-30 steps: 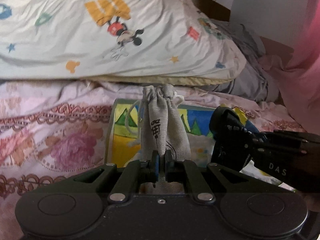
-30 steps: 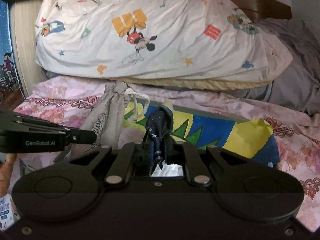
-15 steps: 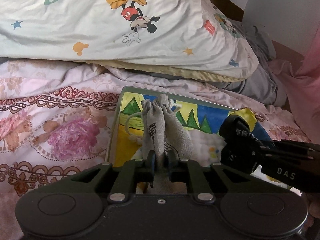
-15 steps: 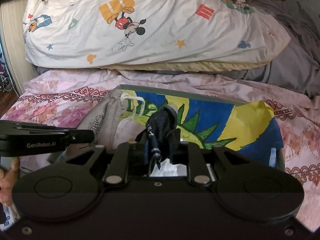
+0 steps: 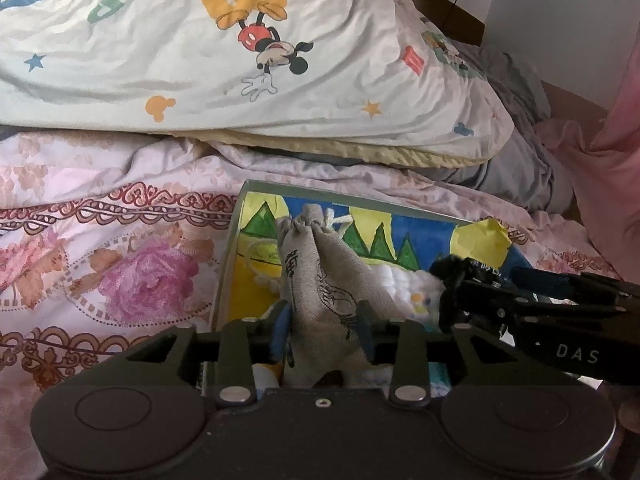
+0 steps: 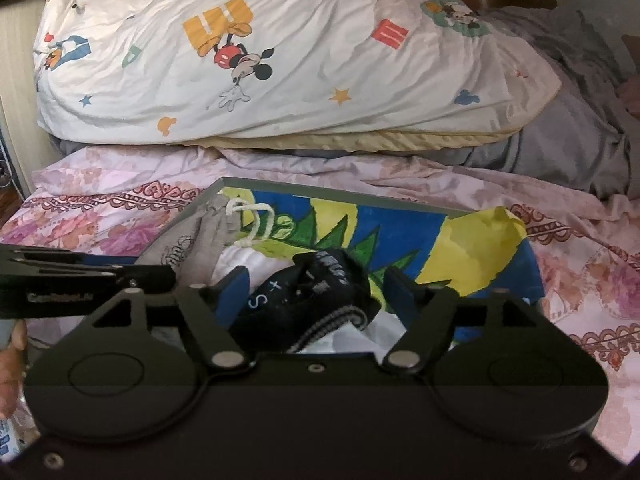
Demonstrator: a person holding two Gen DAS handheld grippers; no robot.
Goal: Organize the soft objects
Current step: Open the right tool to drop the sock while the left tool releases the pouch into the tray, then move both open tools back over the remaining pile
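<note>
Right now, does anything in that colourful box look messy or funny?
Nothing looks broken or spilled. The grey drawstring pouch leans on the colourful box's left wall, its cord dangling loose. A yellow cloth flops over the right rim. The black sock lies between the right gripper's open fingers.
</note>
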